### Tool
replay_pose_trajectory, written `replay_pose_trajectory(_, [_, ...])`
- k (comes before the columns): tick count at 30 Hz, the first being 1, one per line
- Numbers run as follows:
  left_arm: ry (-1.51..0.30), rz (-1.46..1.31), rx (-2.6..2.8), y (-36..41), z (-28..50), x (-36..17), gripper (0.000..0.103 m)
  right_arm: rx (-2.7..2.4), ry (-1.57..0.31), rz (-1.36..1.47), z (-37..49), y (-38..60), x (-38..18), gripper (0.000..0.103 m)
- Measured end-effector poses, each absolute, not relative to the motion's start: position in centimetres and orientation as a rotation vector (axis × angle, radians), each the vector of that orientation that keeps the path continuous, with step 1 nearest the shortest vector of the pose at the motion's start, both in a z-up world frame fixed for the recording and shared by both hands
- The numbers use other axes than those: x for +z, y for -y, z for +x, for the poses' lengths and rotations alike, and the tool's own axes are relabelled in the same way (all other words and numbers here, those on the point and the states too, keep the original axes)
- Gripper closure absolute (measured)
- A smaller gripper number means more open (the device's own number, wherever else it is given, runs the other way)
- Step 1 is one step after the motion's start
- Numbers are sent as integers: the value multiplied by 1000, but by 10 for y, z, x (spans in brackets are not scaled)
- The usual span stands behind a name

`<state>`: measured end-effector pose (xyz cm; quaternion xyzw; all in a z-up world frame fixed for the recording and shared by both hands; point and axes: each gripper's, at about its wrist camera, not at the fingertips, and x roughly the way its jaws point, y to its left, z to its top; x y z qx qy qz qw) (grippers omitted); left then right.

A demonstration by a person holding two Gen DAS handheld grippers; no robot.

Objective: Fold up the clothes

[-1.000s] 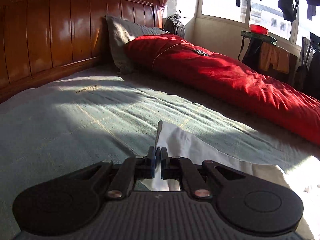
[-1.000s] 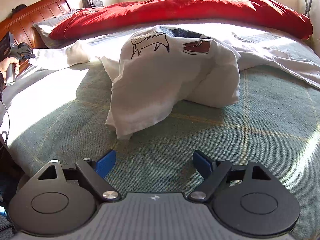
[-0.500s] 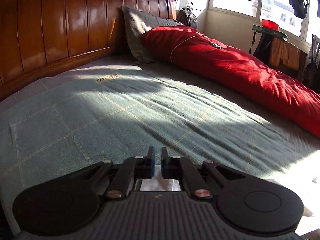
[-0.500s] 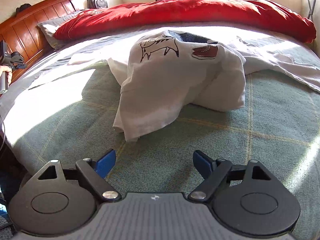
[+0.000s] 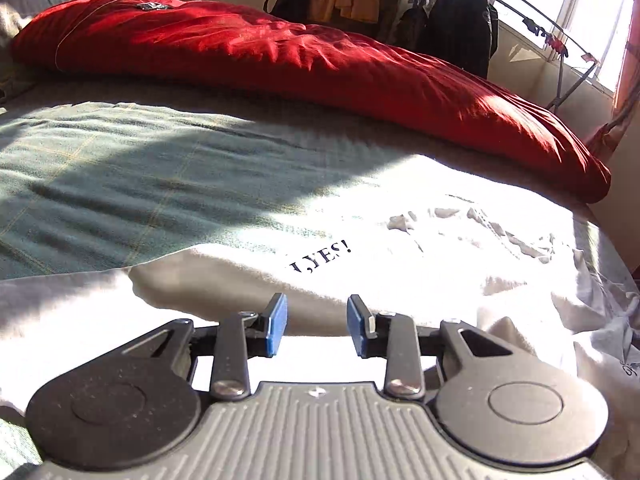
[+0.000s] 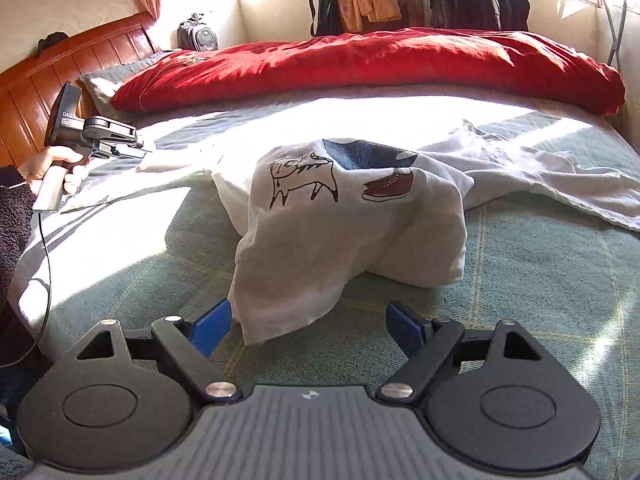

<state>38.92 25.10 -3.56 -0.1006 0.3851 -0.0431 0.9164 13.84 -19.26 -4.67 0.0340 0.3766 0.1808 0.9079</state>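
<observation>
Sunlight is washing out the white printed T-shirt [image 6: 352, 216], which is lying humped and partly spread on the bed [image 6: 540, 280]. Left tool [image 5: 316, 325] is hovering part-open over white cloth, gripping nothing; right tool [image 6: 308, 322] is gaping wide at the near hem, empty. Folding looks unfinished; probably next is pinching an edge to flatten it.
</observation>
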Motion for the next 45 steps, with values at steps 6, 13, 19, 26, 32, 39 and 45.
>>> replay_pose_trajectory(6, [-775, -79, -127, -223, 438, -38, 70, 370, -802, 77, 144, 197, -59, 15])
replay_pose_trajectory(13, [-925, 117, -177, -219, 481, -73, 69, 357, -805, 119, 160, 210, -67, 15])
replay_pose_trajectory(19, [-912, 102, -229, -219, 475, -79, 88, 357, -821, 143, 174, 217, -77, 15])
replay_pose_trajectory(26, [-825, 82, -126, -212, 484, -67, 103, 369, -824, 169, 179, 218, -83, 15])
replay_pose_trajectory(32, [-799, -10, -78, -219, 486, -62, 99, 360, -819, 165, 174, 218, -81, 15])
replay_pose_trajectory(39, [-783, 6, -54, -241, 438, -52, 93, 366, -807, 171, 172, 221, -78, 15])
replay_pose_trajectory(45, [-873, -76, 83, -279, 398, -75, 91, 374, -790, 179, 167, 221, -73, 15])
